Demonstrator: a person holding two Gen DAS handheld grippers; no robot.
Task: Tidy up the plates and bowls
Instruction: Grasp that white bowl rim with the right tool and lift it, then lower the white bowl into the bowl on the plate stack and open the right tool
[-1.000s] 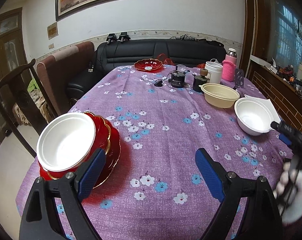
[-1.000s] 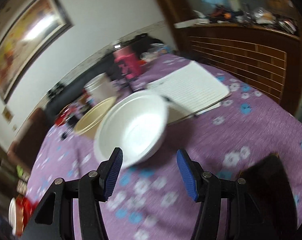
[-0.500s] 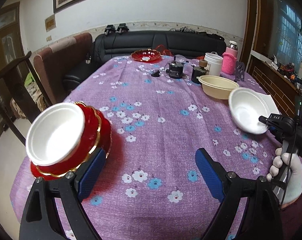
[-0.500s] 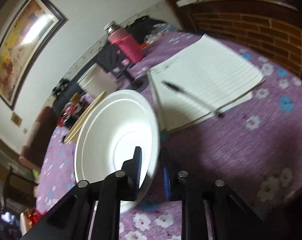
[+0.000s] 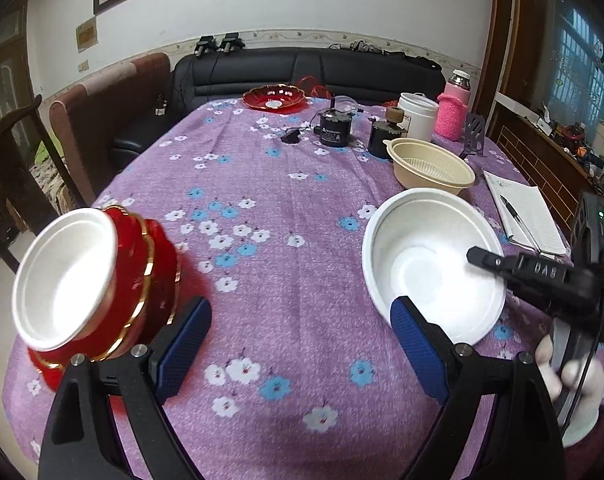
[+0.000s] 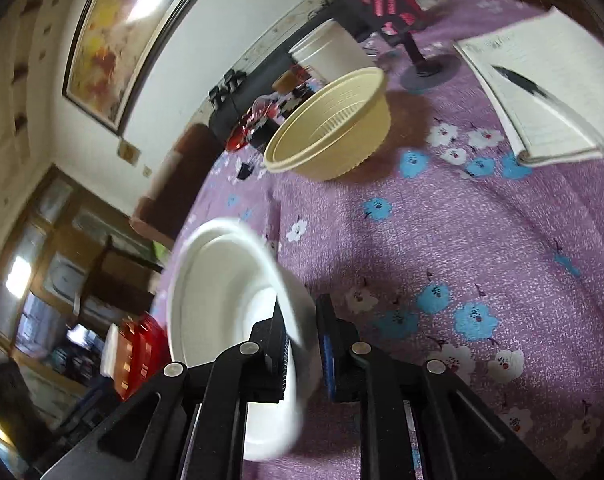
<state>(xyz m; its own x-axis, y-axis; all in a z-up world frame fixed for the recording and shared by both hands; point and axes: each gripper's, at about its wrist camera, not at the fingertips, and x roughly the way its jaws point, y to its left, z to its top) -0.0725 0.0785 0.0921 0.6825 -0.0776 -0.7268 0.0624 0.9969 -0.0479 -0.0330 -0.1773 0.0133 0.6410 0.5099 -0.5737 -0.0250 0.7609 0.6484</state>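
You see a white bowl (image 5: 434,272) tilted off the table, its near rim clamped in the right hand-held gripper (image 6: 304,350). Far right sits a beige ribbed bowl (image 5: 432,168), upright. Near left, a smaller white bowl (image 5: 64,276) nests in stacked red gold-rimmed plates (image 5: 150,280). A red dish (image 5: 274,98) lies at the far end.

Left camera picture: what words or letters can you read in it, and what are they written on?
"DAS": white letters on the black right gripper, which is clamped on the white bowl.
Black jar: a white label, too small to read.
Notebook: a scribble at the top of the page, too small to read.
Wall plaque: blurred, not readable.
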